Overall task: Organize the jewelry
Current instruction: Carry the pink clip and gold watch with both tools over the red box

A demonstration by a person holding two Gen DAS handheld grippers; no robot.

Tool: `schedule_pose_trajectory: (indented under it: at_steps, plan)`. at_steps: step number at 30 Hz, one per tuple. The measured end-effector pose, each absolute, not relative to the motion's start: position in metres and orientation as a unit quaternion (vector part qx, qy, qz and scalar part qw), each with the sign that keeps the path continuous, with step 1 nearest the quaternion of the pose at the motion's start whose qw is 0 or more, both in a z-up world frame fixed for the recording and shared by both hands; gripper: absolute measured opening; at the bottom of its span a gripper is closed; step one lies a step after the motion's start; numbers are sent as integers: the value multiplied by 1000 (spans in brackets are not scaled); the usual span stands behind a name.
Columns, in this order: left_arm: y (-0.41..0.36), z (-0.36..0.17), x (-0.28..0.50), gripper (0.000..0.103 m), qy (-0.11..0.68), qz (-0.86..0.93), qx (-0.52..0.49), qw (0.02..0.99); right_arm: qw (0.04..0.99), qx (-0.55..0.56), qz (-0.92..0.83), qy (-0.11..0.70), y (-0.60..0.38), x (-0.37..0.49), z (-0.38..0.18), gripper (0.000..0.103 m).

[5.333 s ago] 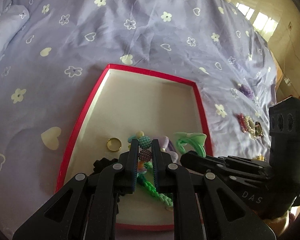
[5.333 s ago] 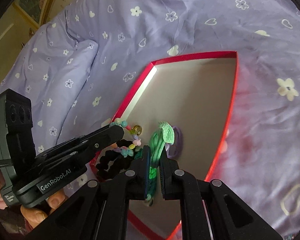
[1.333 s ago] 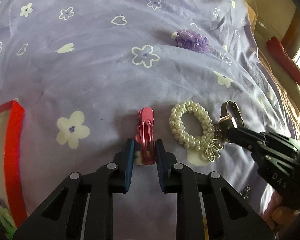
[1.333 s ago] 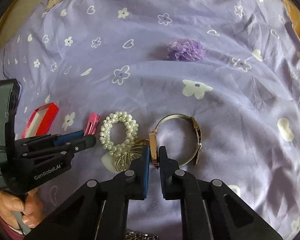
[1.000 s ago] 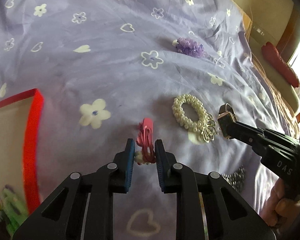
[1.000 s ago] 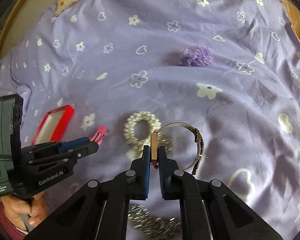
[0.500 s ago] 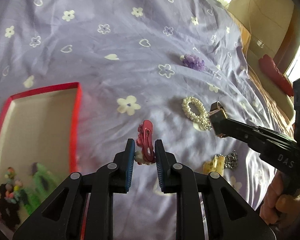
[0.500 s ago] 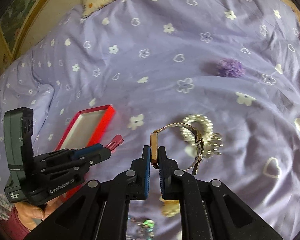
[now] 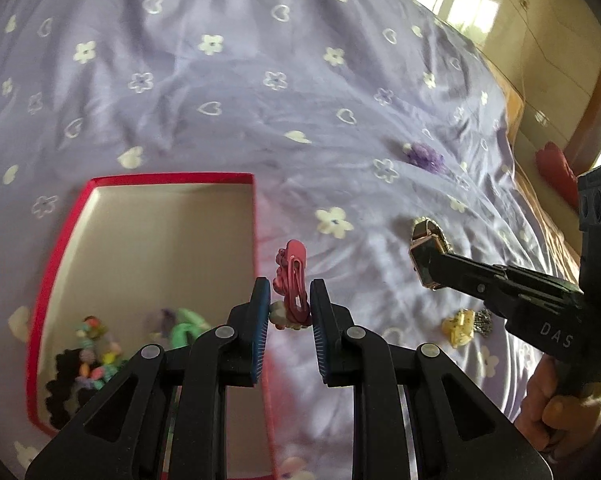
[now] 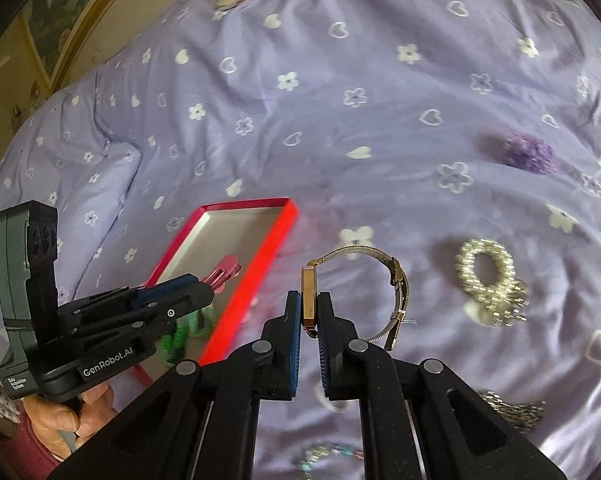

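Left gripper [image 9: 286,308]: jaws are clenching the pink hair clip [image 9: 294,276], sticking up beside the red tray [image 9: 255,224].
Right gripper [image 10: 309,312]: jaws are pinching the watch [image 10: 311,300], band looping right above the bed [image 10: 340,120].

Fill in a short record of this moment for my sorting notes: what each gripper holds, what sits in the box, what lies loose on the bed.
left gripper: shut on pink clip, held in the air beside the box's right wall
right gripper: shut on watch by its case, band hanging free
red box: on the bedspread; blurred coloured hair ties and beads in its near end
loose on bedspread: pearl bracelet, purple scrunchie, yellow claw clip
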State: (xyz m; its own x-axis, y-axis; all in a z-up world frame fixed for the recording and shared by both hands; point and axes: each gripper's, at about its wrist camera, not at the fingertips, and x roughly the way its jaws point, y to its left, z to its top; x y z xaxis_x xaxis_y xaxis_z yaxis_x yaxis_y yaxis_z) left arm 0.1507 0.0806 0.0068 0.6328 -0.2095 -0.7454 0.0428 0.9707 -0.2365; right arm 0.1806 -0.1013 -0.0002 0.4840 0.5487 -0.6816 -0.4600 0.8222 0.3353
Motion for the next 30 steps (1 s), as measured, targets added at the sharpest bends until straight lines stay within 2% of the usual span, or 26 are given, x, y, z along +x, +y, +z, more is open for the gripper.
schedule_pose_trajectory:
  at_steps: [17, 30]
  plan:
    - [166, 5, 135, 18, 407, -7, -133, 903, 835, 8, 356, 419, 1, 179, -1, 7]
    - [199, -16, 146, 18, 418, 17, -155, 895, 819, -13, 375, 435, 51, 196, -17, 7]
